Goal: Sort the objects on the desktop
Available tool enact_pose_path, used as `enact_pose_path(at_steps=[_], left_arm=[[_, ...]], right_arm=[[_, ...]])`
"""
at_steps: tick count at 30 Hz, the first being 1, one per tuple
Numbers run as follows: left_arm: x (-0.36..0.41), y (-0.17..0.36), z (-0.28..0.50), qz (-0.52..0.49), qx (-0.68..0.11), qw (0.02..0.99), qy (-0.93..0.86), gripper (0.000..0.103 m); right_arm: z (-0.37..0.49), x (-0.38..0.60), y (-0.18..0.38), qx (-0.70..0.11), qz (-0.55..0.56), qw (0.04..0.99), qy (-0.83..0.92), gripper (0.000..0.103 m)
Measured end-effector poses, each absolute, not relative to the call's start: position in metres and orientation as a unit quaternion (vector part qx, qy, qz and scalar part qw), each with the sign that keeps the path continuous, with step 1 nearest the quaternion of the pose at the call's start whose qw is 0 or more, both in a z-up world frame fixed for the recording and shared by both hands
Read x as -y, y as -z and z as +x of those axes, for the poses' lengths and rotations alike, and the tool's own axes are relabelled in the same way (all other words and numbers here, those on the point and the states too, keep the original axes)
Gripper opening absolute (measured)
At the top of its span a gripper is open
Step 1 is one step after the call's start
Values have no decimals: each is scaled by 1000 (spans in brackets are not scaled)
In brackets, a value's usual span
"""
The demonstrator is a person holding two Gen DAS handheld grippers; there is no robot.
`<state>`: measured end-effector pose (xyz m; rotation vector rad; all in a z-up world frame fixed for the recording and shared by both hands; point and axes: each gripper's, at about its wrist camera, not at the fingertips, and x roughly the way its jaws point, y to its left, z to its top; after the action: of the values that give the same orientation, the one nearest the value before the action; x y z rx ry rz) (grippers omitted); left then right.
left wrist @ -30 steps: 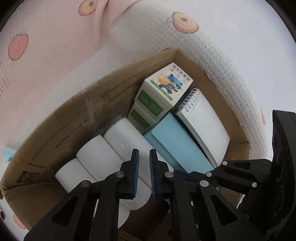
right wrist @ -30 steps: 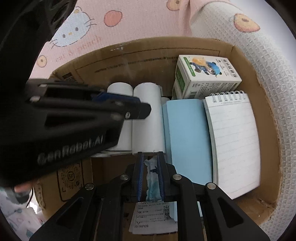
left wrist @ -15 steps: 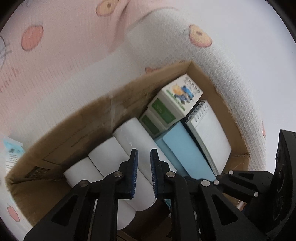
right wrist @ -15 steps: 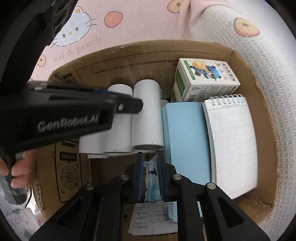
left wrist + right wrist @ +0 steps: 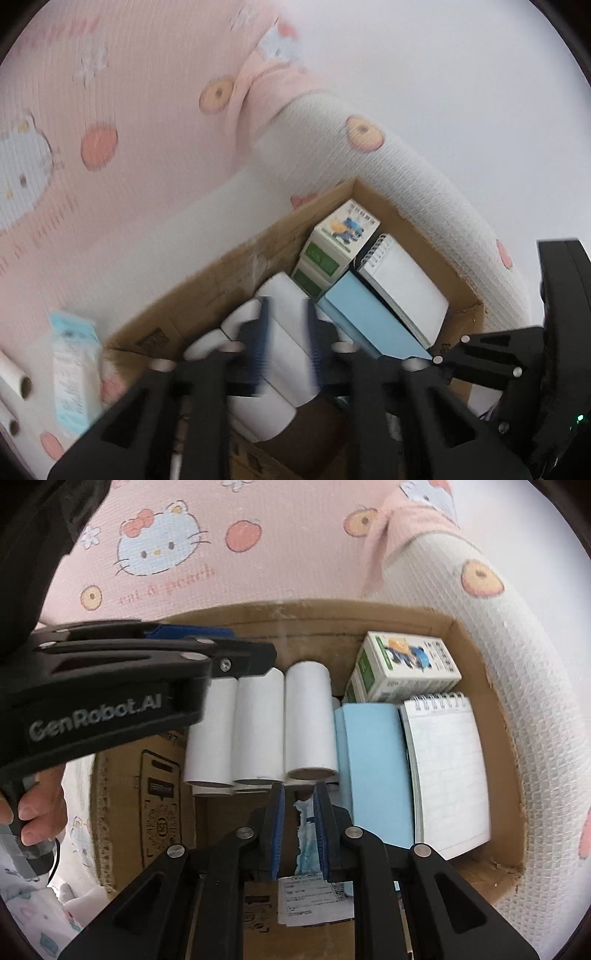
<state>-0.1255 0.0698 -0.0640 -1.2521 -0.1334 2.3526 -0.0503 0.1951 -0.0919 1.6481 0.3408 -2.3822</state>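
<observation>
Pink waffle-weave cloth [image 5: 280, 565] with cartoon cat and peach prints fills upper left of both views — soft, even light. White waffle-weave roll [image 5: 424, 192] curves along right side. Plain white wall [image 5: 461, 74] upper right — blurred.

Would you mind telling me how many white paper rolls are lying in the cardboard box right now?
3 clearly: left white paper roll, middle roll and right roll, side by side in the cardboard box, left of the blue pad. Ends peeking beneath suggest more rolls hidden underneath.
</observation>
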Motion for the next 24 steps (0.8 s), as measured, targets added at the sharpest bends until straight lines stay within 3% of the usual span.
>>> enact_pose_path(at_steps=[8,13,24], left_arm=[[-46,52,-116,-441,52,223,-868,9],[-16,55,-101,-438,60,214,-871,9],[66,67,-47,-403,57,138,-903,9]], right_arm=[[-61,-185,72,-152,545,111,817,12],[-69,-175,89,-173,534,118,819,12],[-26,-121,74,-235,465,146,841,12]])
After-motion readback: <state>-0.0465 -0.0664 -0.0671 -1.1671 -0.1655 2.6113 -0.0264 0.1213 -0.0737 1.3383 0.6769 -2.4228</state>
